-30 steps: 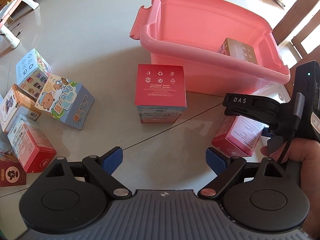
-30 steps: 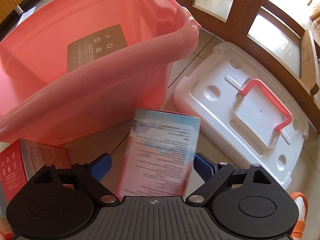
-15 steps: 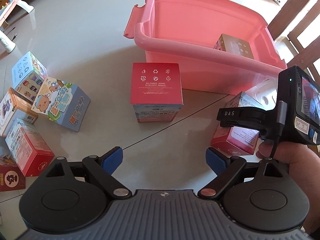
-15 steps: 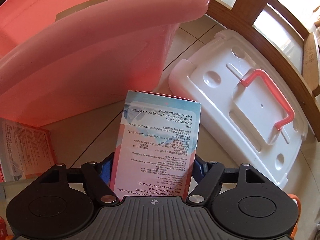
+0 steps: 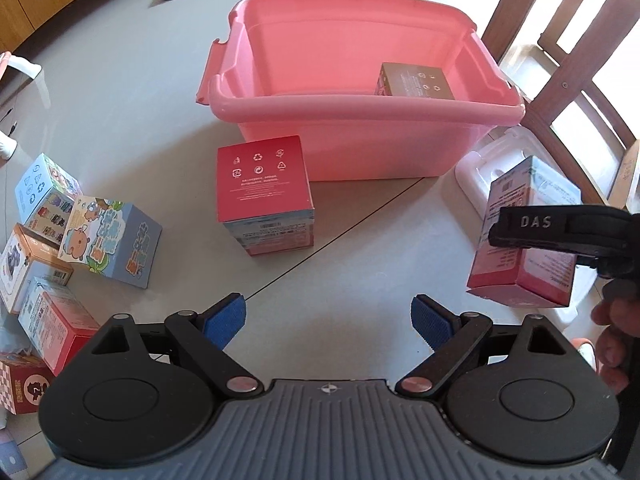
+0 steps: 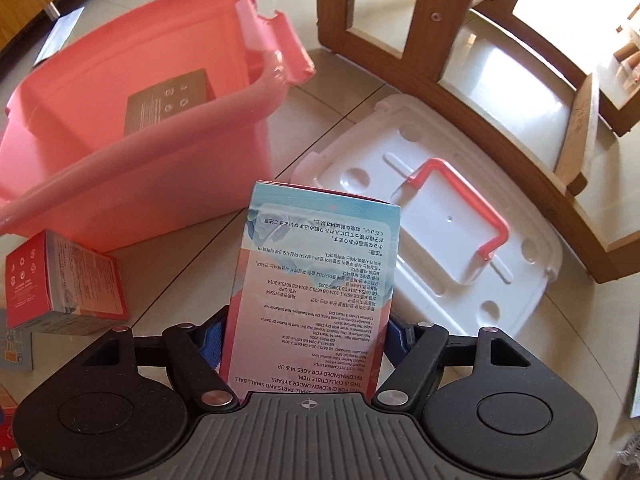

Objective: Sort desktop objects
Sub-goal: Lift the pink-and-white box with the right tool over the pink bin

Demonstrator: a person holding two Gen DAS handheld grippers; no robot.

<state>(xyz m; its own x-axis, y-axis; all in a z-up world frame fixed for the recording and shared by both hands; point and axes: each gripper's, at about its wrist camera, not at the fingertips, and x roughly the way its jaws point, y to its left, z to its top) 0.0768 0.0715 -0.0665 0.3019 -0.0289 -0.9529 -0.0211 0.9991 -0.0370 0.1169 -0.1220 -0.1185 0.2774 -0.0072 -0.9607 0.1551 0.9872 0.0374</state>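
The pink bin (image 5: 360, 144) stands on the tiled floor (image 5: 120, 112) with a brown box (image 5: 416, 82) inside. A white lid (image 6: 440, 240) lies beside it. A red box (image 5: 264, 196) stands just before the bin; more boxes (image 5: 60, 248) cluster at far left. The right gripper (image 6: 308, 338) has its fingers clamped on a pale printed box (image 6: 316, 280), held off the floor. The left gripper (image 5: 328, 320) holds its fingers wide, with nothing between them.
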